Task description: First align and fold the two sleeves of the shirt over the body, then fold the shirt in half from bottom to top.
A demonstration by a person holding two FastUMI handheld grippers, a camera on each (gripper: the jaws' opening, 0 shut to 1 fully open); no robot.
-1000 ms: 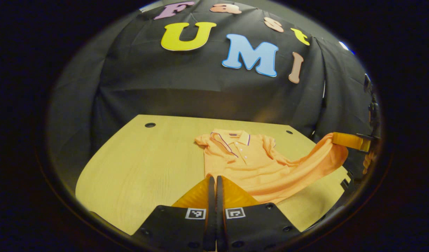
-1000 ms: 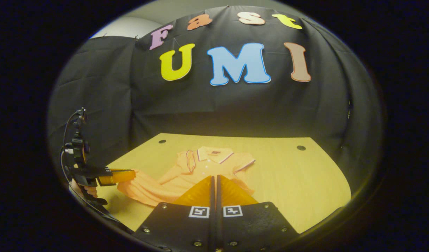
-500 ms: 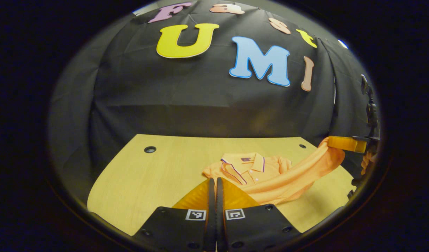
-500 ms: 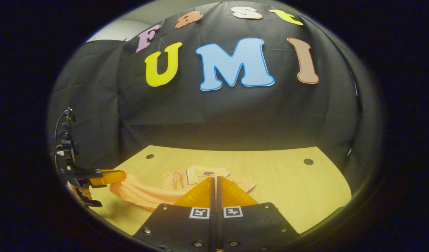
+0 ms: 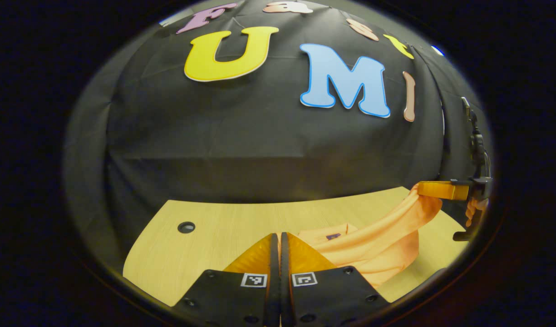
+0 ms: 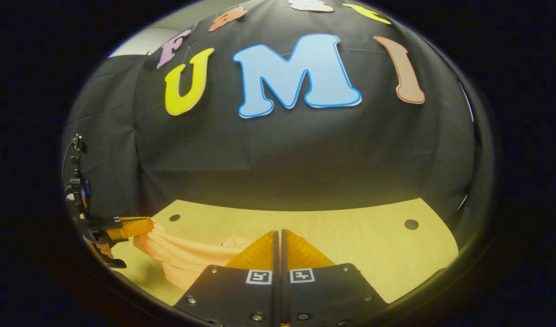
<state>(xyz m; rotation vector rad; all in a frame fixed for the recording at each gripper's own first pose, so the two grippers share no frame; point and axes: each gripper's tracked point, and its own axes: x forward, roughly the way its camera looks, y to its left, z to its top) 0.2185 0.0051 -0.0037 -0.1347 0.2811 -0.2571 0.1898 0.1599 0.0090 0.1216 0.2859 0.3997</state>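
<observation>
1. Your left claw point(image 5: 280, 240) has its fingers pressed together — the orange shirt point(image 5: 377, 238) lies just past them, but I cannot tell if they pinch it.
2. Your right claw point(image 5: 420, 188) pinches the shirt's hem, lifted off the wooden counter point(image 5: 214, 236).
3. The collar end rests on the counter — the lifted cloth sags between both claws.

An orange shirt point(image 5: 382, 236) with a small dark label at its collar, lower right of frame; pale yellow wood-grain counter point(image 5: 205, 236) with dark round holes; black-and-white square markers at bottom centre.
</observation>
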